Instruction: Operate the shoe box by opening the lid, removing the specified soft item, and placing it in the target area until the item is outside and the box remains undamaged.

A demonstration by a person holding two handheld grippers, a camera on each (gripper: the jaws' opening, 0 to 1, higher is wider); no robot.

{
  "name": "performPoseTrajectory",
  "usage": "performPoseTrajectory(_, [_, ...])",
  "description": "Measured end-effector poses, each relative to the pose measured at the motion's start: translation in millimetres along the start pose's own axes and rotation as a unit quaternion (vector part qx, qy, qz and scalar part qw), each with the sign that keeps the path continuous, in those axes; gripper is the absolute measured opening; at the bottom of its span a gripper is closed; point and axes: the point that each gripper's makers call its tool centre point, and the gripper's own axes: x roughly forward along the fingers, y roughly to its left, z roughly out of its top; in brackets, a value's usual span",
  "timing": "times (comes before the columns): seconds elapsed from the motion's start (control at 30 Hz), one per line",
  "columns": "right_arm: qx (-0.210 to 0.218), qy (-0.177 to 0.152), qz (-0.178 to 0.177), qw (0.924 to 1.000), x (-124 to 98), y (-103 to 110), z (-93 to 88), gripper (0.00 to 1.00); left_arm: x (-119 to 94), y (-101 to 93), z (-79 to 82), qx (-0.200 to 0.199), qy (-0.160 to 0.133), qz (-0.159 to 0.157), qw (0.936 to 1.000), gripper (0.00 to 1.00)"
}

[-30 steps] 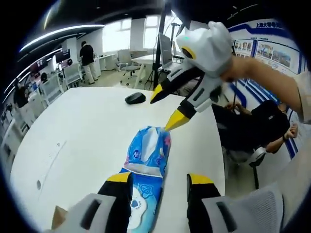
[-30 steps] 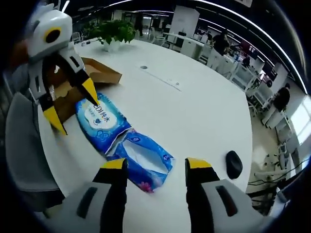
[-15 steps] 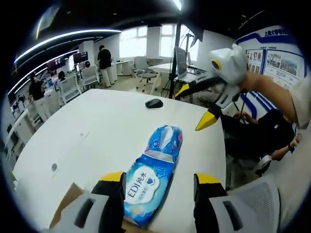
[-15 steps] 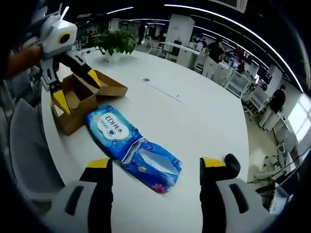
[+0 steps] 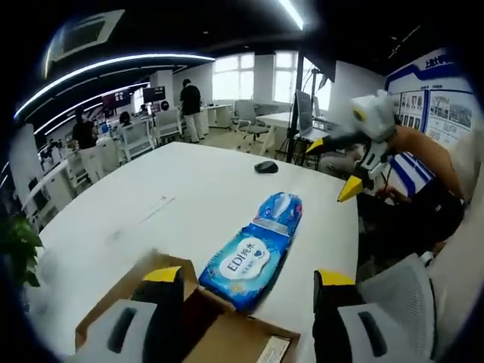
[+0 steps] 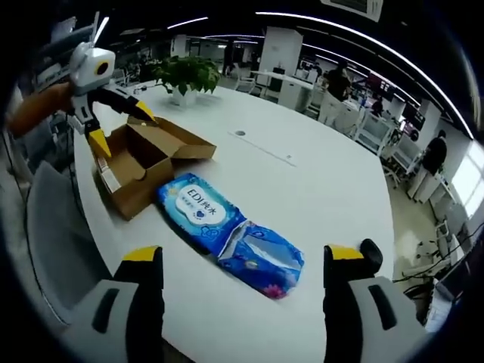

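White grippers (image 6: pixel 239 261), black yellow-tipped jaws

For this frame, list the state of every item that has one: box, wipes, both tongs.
Shoe box: open, lid folded back, upright on the table, looks undamaged.
Wipes pack: out of the box, lying flat on the table beside it.
Blue tissue pack: flat on the table, touching the wipes pack's end.
Left tongs: open, empty, above the box.
Right tongs: open, empty, raised off the table.

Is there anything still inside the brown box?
The cardboard box lies open, lid flap folded back. The part of its inside that shows looks empty; the near wall hides the rest. The blue wipes pack lies outside on the white table.
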Motion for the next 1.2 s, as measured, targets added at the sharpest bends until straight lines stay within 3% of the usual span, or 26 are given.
performPoseTrajectory(0.27, [-0.014, -0.006, 0.015, 0.9998, 0, 20, 9.1, 0.85, -37, 18.5, -31.2, -0.004, 0.011, 0.034, 0.9993, 0.73])
performPoseTrajectory(0.73, [-0.073, -0.022, 0.092, 0.9928, 19, 77, 33.2, 0.86, -89, 36.9, -84.3, -0.053, 0.012, 0.093, 0.9942, 0.80])
performPoseTrajectory(1.2, [-0.124, -0.024, 0.155, 0.9799, 47, 116, 52.6, 0.82, -135, 64.1, -138.9, -0.113, 0.033, 0.170, 0.9785, 0.76])
